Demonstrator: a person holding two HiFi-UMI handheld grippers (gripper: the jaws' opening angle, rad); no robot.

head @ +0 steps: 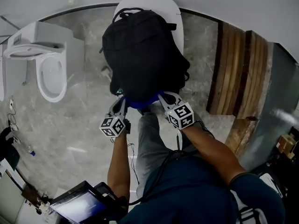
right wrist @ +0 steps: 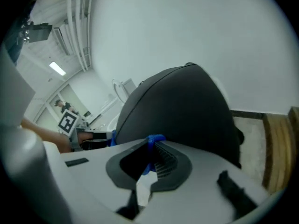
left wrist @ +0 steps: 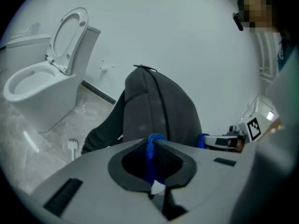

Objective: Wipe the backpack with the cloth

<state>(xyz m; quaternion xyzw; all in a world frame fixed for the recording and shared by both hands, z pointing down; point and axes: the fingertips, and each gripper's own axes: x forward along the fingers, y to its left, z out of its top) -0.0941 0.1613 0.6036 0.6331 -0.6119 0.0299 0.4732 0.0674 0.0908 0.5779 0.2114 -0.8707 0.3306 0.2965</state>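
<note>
Left tongs (head: 122,102) and right tongs (head: 163,100) tight on blue cloth (head: 140,104) at near edge of backpack (head: 142,55), open floor (head: 84,120) leftward.

The head view looks steeply down on the backpack (head: 142,55), upper centre, with the toilet (head: 49,69) upper left. Both gripper views sit low, close against the backpack, side by side. The left view shows the right gripper (left wrist: 208,140) at right, and the right view shows the left gripper (right wrist: 105,136) at left.
</note>
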